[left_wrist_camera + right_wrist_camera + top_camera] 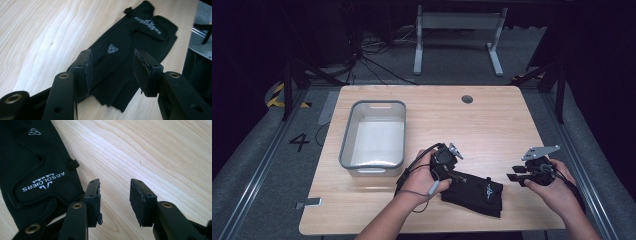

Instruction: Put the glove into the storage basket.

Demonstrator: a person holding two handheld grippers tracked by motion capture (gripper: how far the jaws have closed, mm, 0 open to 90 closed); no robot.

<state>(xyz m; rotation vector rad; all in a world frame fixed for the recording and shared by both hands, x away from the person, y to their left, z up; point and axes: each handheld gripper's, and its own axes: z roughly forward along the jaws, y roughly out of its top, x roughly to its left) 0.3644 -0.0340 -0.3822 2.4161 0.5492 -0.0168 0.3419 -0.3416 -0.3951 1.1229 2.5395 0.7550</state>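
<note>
A black fingerless glove (477,192) with white lettering lies flat on the wooden table near its front edge. My left gripper (455,176) is open and hovers over the glove's finger end; in the left gripper view the glove (130,45) spreads between and beyond the two jaws, whose midpoint (112,71) is above the fabric. My right gripper (515,173) is open just to the right of the glove's cuff end, over bare wood. In the right gripper view the glove (32,165) lies to the left of the gripper (115,200).
A grey-rimmed white plastic bin (374,137) stands on the table's left half, a short way left of my left hand. A round cable hole (467,99) sits near the far edge. A small grey tag (309,203) lies at the front left corner.
</note>
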